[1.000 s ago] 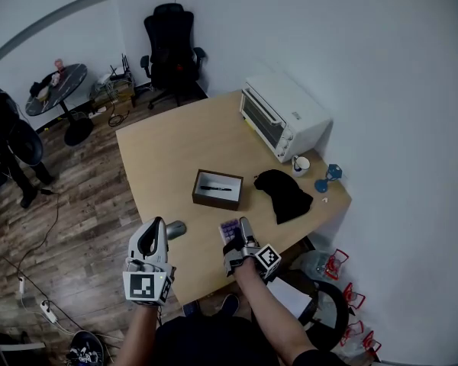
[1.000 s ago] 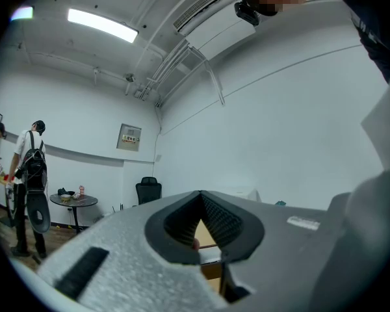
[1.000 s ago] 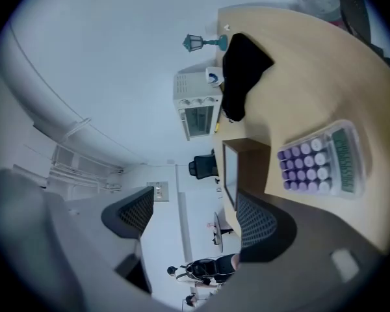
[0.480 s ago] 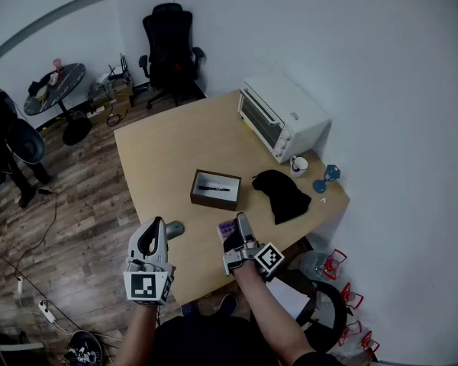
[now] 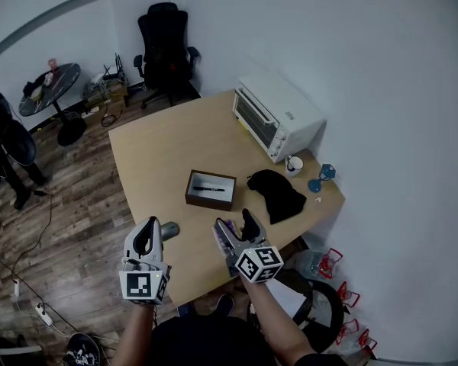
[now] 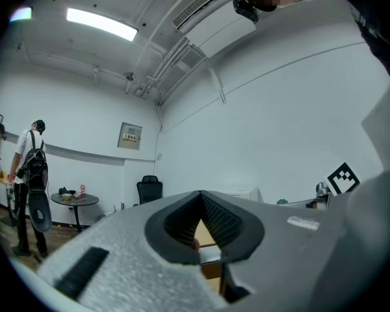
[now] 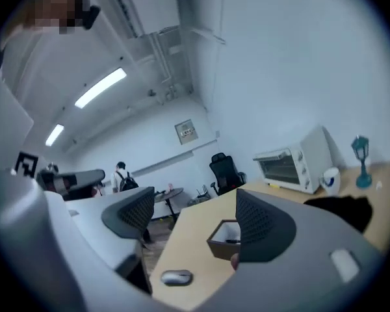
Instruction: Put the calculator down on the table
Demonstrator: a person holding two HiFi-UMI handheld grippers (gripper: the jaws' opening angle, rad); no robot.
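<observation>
Pale wood tabletop (image 5: 160, 158), large, mostly bare; its near edge runs right under both tools.

Risk one: the small purplish calculator (image 5: 229, 227) appears to sit close to that near edge. A nudge from the right hand-held gripper (image 5: 230, 219) on withdrawal could slide it off.

Risk two: if a pad is touching the case, lifting could drag or tip it.

Right hand-held gripper: jaws spread wide. Nothing is between them in its own view, only the open brown box (image 5: 211, 190) and the grey computer mouse (image 5: 168, 229) beyond.

Left hand-held gripper (image 5: 150, 229): jaws pressed together, empty, held near the mouse. Little hazard there.

Calculator itself: a sliver of purple and light surface, visible in the head view only, low between the spread jaws. Judged flat, thin and light. Cannot tell whether it rests fully on the wood.
</observation>
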